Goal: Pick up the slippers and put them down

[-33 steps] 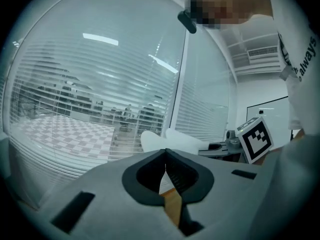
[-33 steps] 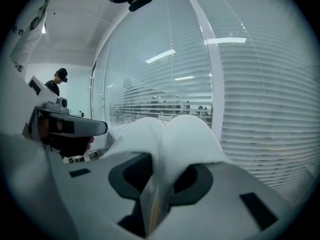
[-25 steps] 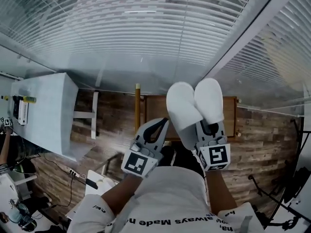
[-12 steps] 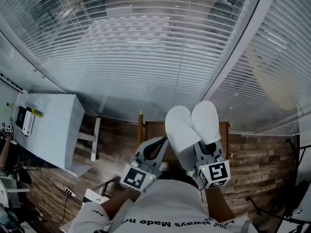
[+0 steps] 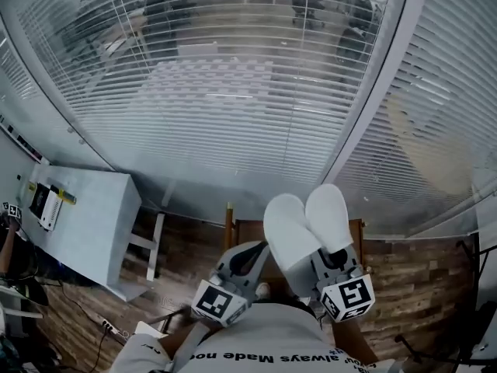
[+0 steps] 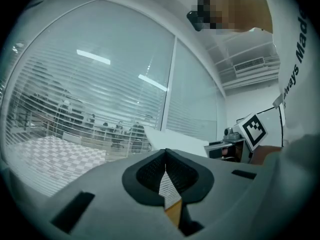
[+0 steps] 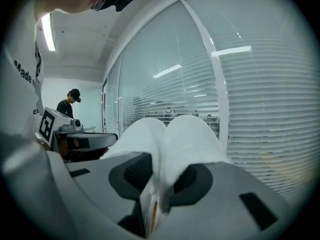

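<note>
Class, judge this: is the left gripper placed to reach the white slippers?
Probably yes: the left gripper is shut right beside the slippers, nothing between, though the right gripper clamps both.

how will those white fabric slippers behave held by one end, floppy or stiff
Probably fairly stiff: the pair of white fabric slippers stands out from the right gripper without drooping. Likely light, since one pinch at one end carries both. Soft fabric squashed between the jaws may slip.

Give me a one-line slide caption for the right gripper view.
Right hand-held gripper clamped on a pair of white slippers, facing window blinds.
</note>
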A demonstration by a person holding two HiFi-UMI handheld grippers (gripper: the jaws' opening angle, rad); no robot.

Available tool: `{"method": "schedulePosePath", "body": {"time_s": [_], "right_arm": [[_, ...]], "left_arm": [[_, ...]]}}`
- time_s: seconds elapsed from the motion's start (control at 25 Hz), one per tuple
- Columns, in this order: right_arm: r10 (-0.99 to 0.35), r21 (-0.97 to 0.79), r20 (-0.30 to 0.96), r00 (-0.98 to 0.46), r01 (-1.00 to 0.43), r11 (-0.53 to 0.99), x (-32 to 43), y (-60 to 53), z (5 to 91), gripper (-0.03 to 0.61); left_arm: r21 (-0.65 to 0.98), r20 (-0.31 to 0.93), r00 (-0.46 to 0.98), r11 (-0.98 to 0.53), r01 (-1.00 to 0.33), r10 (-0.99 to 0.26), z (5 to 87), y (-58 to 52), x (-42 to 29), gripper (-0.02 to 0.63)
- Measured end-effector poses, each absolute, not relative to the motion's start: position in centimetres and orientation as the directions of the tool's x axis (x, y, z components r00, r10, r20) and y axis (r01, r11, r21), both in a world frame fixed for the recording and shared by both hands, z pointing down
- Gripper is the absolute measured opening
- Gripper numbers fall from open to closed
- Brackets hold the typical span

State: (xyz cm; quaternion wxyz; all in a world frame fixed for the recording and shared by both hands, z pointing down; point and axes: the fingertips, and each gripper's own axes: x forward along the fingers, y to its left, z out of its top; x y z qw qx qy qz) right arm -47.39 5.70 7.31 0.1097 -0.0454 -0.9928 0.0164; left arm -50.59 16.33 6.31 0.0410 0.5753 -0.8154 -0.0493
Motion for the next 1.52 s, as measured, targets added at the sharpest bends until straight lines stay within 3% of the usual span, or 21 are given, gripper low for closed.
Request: {"method": "schedulePosePath", "body": {"time_s": [0.92,1.2,1.52], "right_arm": [[0.021,-0.026,0.159,-0.987,0.018,1.0,-44.7,5.7,4.9,0.084],[-0.067,-0.038,0.141,-0.988,-0.073,0.997,-39.2,2.5,4.2,0.083],[-0.224,-0.041,0.13,-0.966,-0.231,0.972,-27.8,-0.9,4.2,0.083]], "left_arm": [[0.081,-0.054,-0.264,0.259,-0.963,-0.963,4.0,16.4,-48.5,0.012],[0.066,-0.029,-0.164,0.162,-0.985,-0.986,2.9,12.9,-43.6,0.012],[0.049,-0.062,-0.014,0.011,-0.999,-0.998,3.0,8.3,-34.3,0.012]]}}
